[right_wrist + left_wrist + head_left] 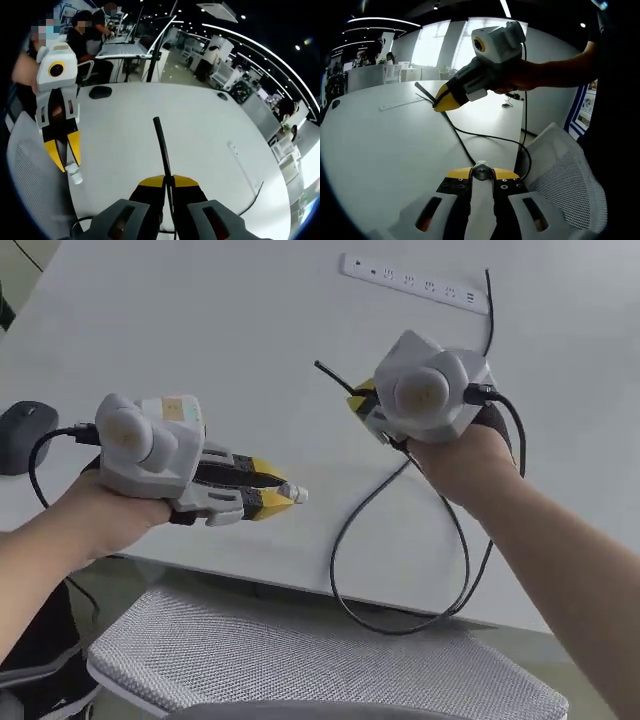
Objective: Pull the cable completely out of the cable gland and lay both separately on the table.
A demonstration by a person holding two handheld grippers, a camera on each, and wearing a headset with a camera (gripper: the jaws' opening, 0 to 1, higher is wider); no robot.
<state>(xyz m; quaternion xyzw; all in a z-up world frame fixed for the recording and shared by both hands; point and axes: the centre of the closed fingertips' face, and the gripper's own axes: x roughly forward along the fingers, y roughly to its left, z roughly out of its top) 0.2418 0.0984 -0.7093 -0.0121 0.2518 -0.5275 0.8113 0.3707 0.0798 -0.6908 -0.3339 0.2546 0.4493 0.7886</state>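
My left gripper (283,496) is shut on a small pale cable gland (299,495), held in the air off the table's front edge. In the left gripper view the gland (480,170) sits pinched between the yellow jaw tips. My right gripper (358,400) is shut on the black cable (345,520) near its free end, which pokes out past the jaws (159,140). The rest of the cable loops down over the table edge. Cable and gland are apart, with a clear gap between them. The right gripper view has the left gripper (64,150) with the gland (75,176) at its tips.
A white power strip (415,282) lies at the far side of the white table (220,350). A dark mouse (22,435) rests at the left edge. A grey mesh chair (300,660) stands below the front edge. People sit at desks in the background.
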